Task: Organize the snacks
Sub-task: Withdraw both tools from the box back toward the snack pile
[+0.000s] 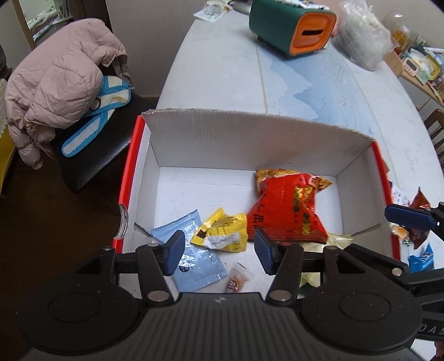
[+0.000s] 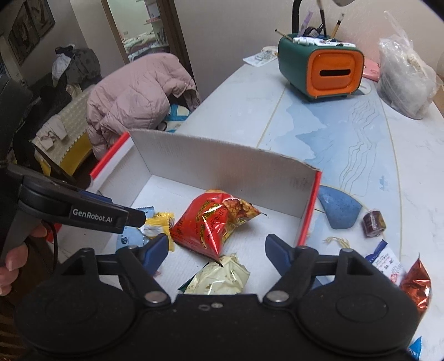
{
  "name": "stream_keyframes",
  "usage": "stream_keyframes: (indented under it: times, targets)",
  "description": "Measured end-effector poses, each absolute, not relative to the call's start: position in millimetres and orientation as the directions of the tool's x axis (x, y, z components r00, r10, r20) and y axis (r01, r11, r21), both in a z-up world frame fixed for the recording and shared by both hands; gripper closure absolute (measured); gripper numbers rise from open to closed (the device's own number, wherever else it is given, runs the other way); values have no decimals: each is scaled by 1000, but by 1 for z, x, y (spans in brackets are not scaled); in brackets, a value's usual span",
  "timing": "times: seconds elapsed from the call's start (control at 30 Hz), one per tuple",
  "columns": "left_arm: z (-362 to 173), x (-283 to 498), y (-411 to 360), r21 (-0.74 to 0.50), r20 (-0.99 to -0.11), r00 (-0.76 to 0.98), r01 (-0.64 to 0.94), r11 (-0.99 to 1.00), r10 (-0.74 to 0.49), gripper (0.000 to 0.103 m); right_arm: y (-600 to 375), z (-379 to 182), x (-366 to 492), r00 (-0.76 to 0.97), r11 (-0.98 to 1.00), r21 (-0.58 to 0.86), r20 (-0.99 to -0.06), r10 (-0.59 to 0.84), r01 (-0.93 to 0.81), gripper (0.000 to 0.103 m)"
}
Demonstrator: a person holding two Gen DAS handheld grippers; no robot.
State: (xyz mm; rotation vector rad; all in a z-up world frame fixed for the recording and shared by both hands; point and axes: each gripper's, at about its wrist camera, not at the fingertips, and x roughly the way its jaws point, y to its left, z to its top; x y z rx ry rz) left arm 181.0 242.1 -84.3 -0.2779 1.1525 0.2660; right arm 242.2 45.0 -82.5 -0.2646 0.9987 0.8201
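A white cardboard box with red edges (image 1: 249, 138) (image 2: 222, 166) sits on the table. Inside lie a red snack bag (image 1: 288, 205) (image 2: 211, 222), a yellow packet (image 1: 224, 230) (image 2: 158, 222), a light blue packet (image 1: 194, 255) and a small candy (image 1: 238, 277). A cream packet (image 2: 219, 277) lies at the box's near edge. My left gripper (image 1: 219, 252) is open and empty over the yellow and blue packets. My right gripper (image 2: 219, 252) is open and empty over the cream packet. Loose snacks lie outside to the right: a red foil packet (image 2: 416, 283), a white-blue packet (image 2: 385, 258) and a dark candy (image 2: 374, 222).
A green and orange organiser (image 1: 291, 25) (image 2: 319, 72) and a clear plastic bag (image 2: 405, 77) stand at the table's far end. A blue sponge-like piece (image 2: 338, 208) lies right of the box. A chair with a pink jacket (image 1: 61, 83) is left of the table.
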Motion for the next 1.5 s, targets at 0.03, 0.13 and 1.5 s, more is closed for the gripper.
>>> stream_keyframes:
  times: [0.03, 0.13, 1.5]
  targets:
    - [-81, 178, 240, -83, -918, 393, -343, 936, 63, 49, 43, -80, 241, 283, 680, 161, -823, 492, -715, 24]
    - [-70, 170, 231, -94, -905, 422, -331, 939, 58, 48, 35, -71, 236, 298, 682, 163, -810, 505, -713, 21]
    - [-46, 162, 29, -246, -780, 619, -162, 956, -96, 25, -229, -58, 227, 443, 821, 159, -777, 446, -548, 0]
